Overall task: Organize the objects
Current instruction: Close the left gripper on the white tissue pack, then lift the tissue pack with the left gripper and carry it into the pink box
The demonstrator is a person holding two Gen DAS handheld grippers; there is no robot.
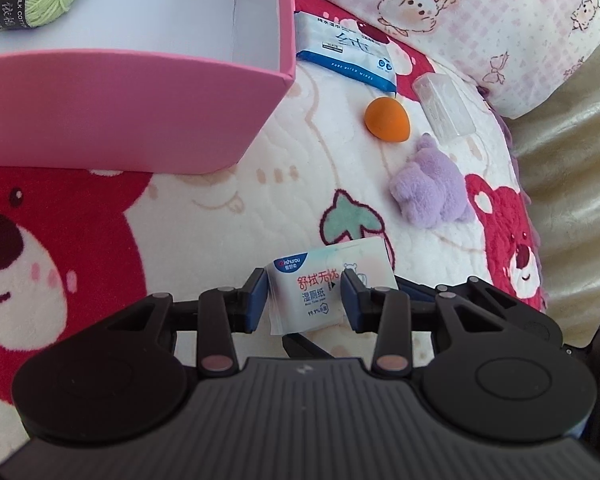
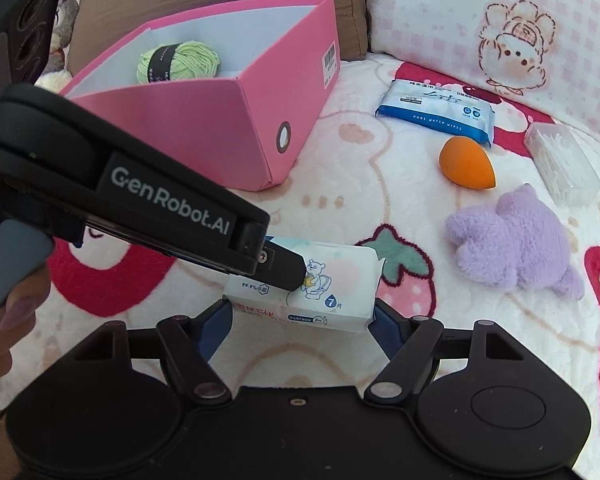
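Left gripper is clamping the small wipes pack, both pads pressing its sides. The right gripper is sitting with jaws spread either side of the same pack; contact can't be confirmed from here, looks open.

Only the right view is showing the left tool's side, marked "GenRobot.AI", the hand on its grip, and the box label and round finger hole. Only the left view is showing the pack's front: "ishurou", "99.9%". The right view is showing a "7" drop mark.

The yarn is lying in the box; its band is reading "MILK COTT…" in the left view. On the blanket, toward the pillow edge: blue pack "PURE WATER WIPES", sponge, clear case, plush.
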